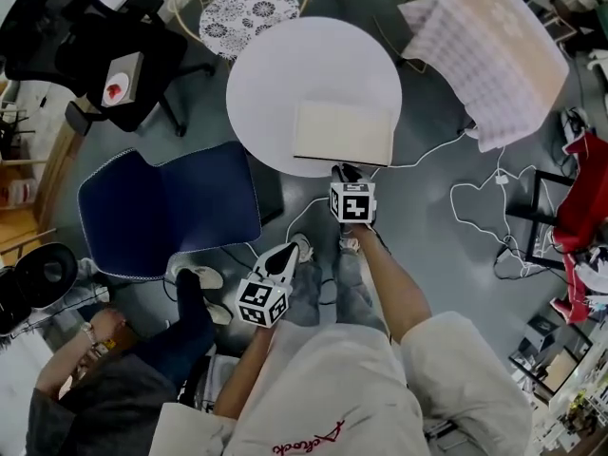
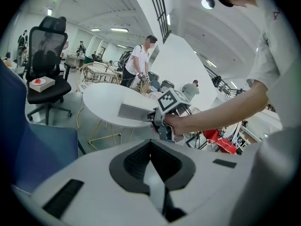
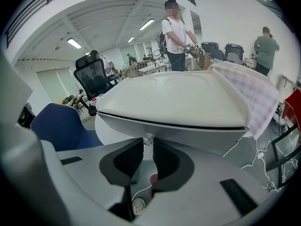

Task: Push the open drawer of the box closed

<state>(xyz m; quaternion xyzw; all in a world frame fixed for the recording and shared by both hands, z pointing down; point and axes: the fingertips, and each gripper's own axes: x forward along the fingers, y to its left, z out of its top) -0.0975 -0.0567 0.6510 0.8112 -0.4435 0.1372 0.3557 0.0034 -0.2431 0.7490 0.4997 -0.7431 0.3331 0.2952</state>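
**Right hand-held gripper (image 1: pixel 345 173) at the box's near face; the push should run away from the person**

The box (image 1: pixel 342 133) lies on the round white surface (image 1: pixel 275 74), long side across the person. Its drawer front (image 3: pixel 188 133) faces the right hand-held gripper, whose narrowed jaws appear to pinch the small knob (image 3: pixel 148 139). The left hand-held gripper (image 1: pixel 277 257) hangs closed and empty, well apart and short of the surface. How far the drawer stands out can't be told.

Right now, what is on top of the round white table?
Only a flat cream box, at the table's near edge; the right hand-held gripper grips its small front knob. The box's inside is covered.
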